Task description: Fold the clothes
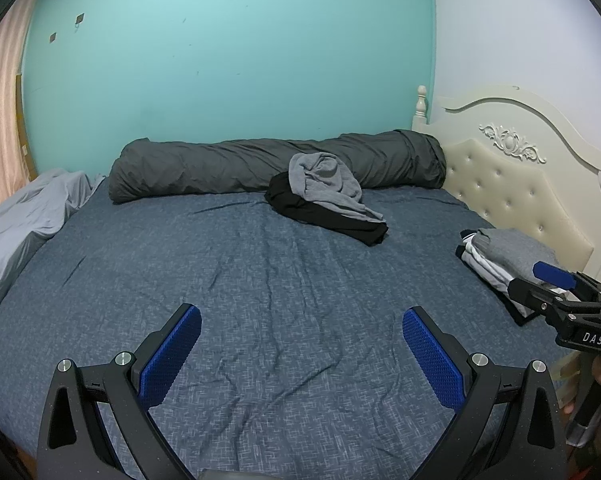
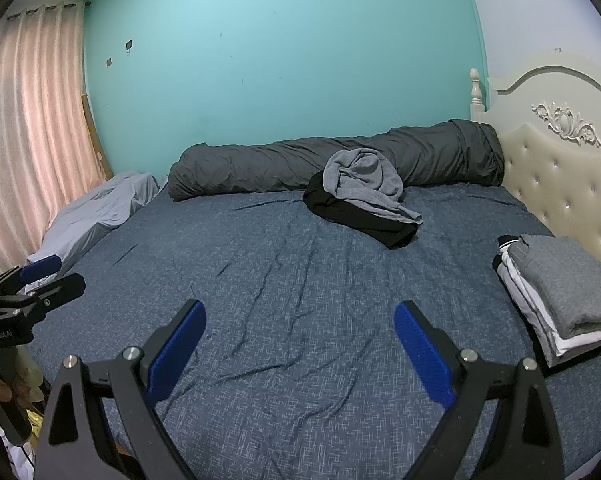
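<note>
A crumpled grey garment [image 1: 326, 182] [image 2: 366, 178] lies on top of a black garment [image 1: 332, 216] [image 2: 360, 216] at the far side of the blue bed sheet [image 1: 260, 280] [image 2: 300, 300]. A stack of folded clothes [image 1: 504, 260] [image 2: 560, 292], grey on top and white below, sits by the headboard on the right. My left gripper [image 1: 301, 320] hovers open above the near part of the sheet, holding nothing. My right gripper [image 2: 299, 316] is open too and holds nothing. Each gripper shows at the edge of the other's view, the right one [image 1: 556, 284] near the stack, the left one [image 2: 40, 276] at the left.
A rolled dark grey duvet [image 1: 276, 168] [image 2: 340, 160] lies along the teal wall. A light grey bundle of bedding [image 1: 24, 216] [image 2: 96, 212] is heaped at the left. The cream tufted headboard [image 1: 512, 184] [image 2: 560, 176] borders the right side. Pink curtains [image 2: 32, 140] hang at the left.
</note>
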The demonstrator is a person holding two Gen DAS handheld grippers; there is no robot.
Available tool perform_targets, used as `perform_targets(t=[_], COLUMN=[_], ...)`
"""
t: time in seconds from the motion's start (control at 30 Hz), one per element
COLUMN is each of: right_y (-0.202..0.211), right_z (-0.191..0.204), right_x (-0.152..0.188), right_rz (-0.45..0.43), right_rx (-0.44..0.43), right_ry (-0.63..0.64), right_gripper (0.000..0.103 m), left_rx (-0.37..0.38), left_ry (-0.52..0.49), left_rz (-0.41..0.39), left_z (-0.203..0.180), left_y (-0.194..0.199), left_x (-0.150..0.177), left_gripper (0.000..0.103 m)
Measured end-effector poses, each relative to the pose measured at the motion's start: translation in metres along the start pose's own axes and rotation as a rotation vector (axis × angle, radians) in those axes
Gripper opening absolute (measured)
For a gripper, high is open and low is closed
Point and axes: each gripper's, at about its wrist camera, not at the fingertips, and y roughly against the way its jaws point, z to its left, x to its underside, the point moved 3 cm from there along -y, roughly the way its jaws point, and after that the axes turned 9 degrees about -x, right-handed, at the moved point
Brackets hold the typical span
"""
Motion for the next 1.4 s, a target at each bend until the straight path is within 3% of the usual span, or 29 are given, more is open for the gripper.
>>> perform_targets(t=[0.33, 0.6, 0.83, 0.97, 1.4], right_y=[-0.021, -0.074, -0.14, -0.182, -0.351], right_z=[-0.014, -0.046, -0.088, -0.111, -0.207], right_x=[0.007, 0.02, 0.017, 0.005, -0.036], right_rz=[0.031, 0.105, 0.155, 0.141, 0.183], right_rx=[0.008, 0.024, 0.039, 0.049, 0.055], right_ry=[-0.007, -0.041, -0.067, -0.054, -0.016], right_gripper=[0.096, 0.096, 0.096, 0.096, 0.096], left_rx=[-0.021, -0.043, -0.053, -0.06, -0.065], left_ry=[0.003, 0.041, 0.079, 0.09, 0.157], left_rz=[0.017, 0.081, 0.126, 0.152, 0.217], left_z=[-0.004, 0.0, 0.008, 0.011, 0.016], left_y=[-0.034, -0.108, -0.189, -0.243, -0.418], left_x=[0.006, 0.015, 0.011, 0.005, -0.043], left_gripper=[0.103, 0.103, 0.103, 0.103, 0.103])
